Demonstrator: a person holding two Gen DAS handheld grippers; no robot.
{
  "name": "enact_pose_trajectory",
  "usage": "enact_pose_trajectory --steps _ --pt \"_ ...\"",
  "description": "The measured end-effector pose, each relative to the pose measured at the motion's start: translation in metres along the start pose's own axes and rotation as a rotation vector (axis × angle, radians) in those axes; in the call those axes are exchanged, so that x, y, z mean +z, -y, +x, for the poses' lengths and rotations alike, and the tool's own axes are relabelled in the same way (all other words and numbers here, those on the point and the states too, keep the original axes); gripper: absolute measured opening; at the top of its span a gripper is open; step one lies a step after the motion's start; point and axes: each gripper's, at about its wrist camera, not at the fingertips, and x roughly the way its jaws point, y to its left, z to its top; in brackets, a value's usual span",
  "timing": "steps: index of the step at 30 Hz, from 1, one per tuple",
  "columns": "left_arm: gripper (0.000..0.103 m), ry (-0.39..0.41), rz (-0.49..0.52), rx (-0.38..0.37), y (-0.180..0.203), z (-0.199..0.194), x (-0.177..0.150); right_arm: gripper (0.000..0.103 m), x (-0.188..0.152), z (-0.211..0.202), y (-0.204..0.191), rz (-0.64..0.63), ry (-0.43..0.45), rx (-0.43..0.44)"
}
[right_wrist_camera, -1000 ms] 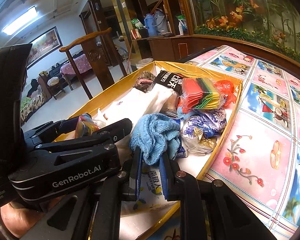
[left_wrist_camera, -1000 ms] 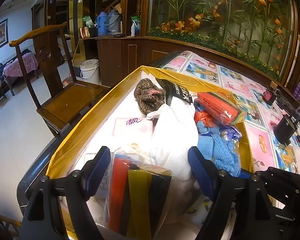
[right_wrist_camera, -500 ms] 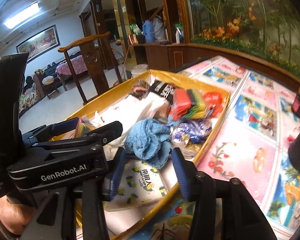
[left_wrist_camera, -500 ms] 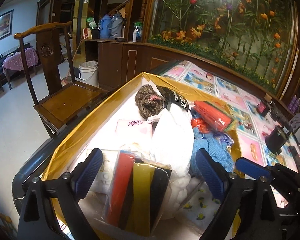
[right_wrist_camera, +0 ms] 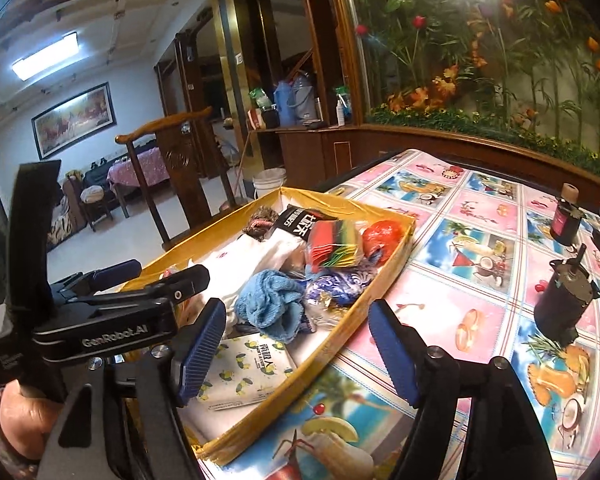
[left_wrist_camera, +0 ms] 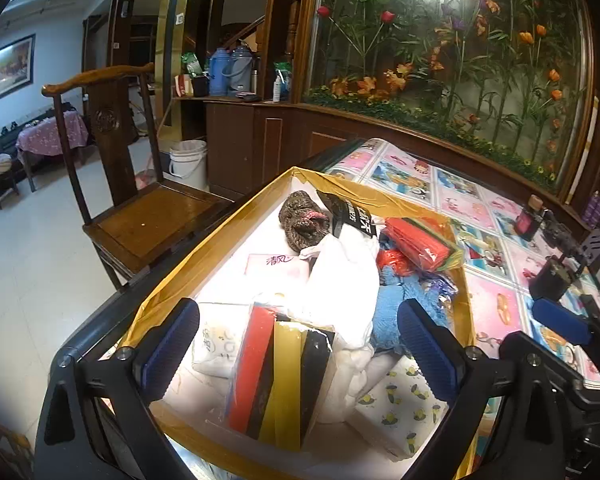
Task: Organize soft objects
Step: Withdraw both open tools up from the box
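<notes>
Fruit-print tablecloth (right_wrist_camera: 480, 280) under yellow cardboard tray (left_wrist_camera: 228, 248) of soft goods; left gripper (left_wrist_camera: 300, 344) and right gripper (right_wrist_camera: 296, 348) both spread, empty; between picks, next likely blue terry cloth (right_wrist_camera: 268, 304)

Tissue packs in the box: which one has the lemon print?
The lemon-print tissue pack at the box's near end, beside the blue cloth. The pink pack is plain with writing.
</notes>
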Motion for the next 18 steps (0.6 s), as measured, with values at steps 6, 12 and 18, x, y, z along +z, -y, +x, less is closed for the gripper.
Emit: enact_pose_trajectory --steps 6,12,18 --pt "0.103 0.013 0.037 0.044 0.005 -0.007 0.001 0.090 0.001 -0.012 0.002 0.010 0.031 -0.020" --pt "0.103 -0.003 0.091 0.115 0.007 -0.013 0.002 0.094 0.003 -0.015 0.005 0.028 0.039 -0.036" --pt "0.103 -0.061 0.106 0.169 0.006 -0.006 0.008 0.094 0.003 -0.015 0.007 0.037 0.037 -0.035"
